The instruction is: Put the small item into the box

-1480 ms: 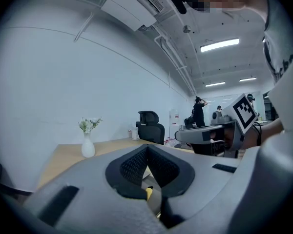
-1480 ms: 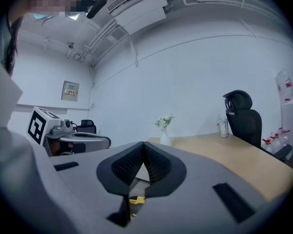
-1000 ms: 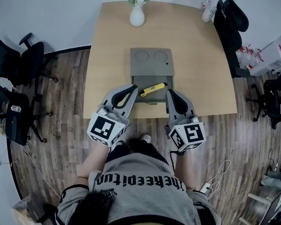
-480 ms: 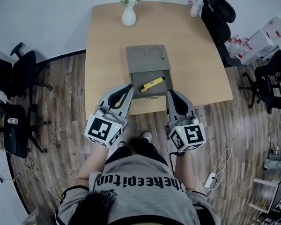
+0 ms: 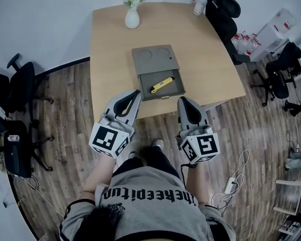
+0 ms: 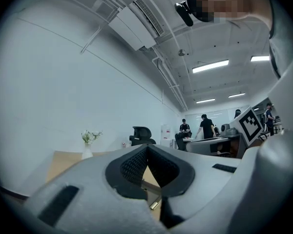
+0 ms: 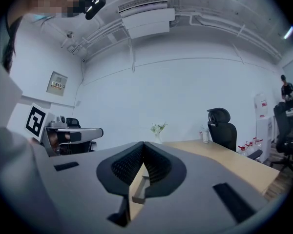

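Yellow small item is recorded lying inside the open grey box on the wooden desk, so the task is judged complete; left gripper and right gripper are held at the desk's near edge, jaws closed together, nothing gripped.

The box is found open upward, with access left free from the near edge of the counter. Bare surface is noted on both sides. The vase is set well apart at the far edge.
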